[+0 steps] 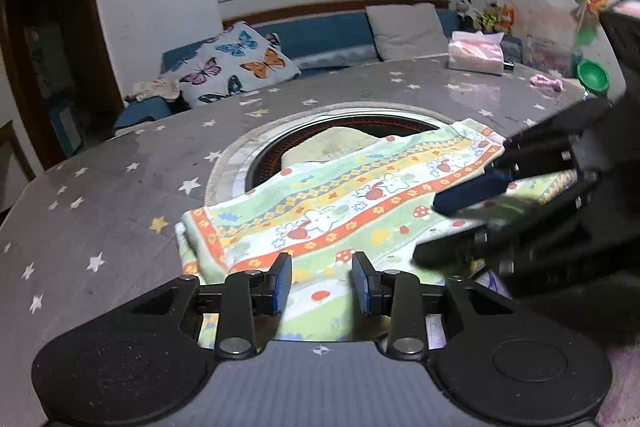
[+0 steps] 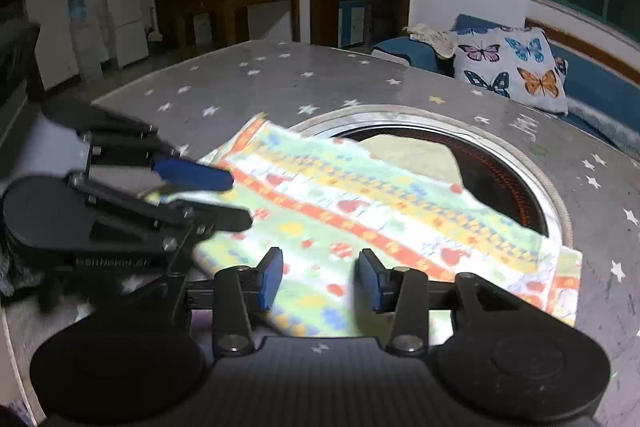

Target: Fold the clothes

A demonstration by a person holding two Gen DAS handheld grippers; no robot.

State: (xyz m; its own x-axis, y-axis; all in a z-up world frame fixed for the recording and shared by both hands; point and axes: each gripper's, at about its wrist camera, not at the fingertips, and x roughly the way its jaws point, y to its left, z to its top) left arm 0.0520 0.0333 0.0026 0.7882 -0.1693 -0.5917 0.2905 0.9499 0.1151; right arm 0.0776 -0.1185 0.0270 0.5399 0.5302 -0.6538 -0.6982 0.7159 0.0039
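A folded, colourful patterned cloth (image 1: 320, 203) with rabbits, mushrooms and orange stripes lies on the grey star-print table, partly over the round opening in its middle. It also shows in the right wrist view (image 2: 380, 219). My left gripper (image 1: 321, 277) is open above the cloth's near edge, nothing between its blue pads. My right gripper (image 2: 318, 277) is open too, above the cloth's other side. Each gripper shows in the other's view: the right one (image 1: 460, 227) at the cloth's right end, the left one (image 2: 236, 199) at its left end, both open.
The round recessed opening (image 1: 280, 147) in the table holds a pale cloth (image 1: 336, 143). A tissue box (image 1: 476, 53), a pink item (image 1: 546, 81) and a green bowl (image 1: 592, 77) sit at the far right. A blue bench with a butterfly pillow (image 1: 236, 67) lies beyond.
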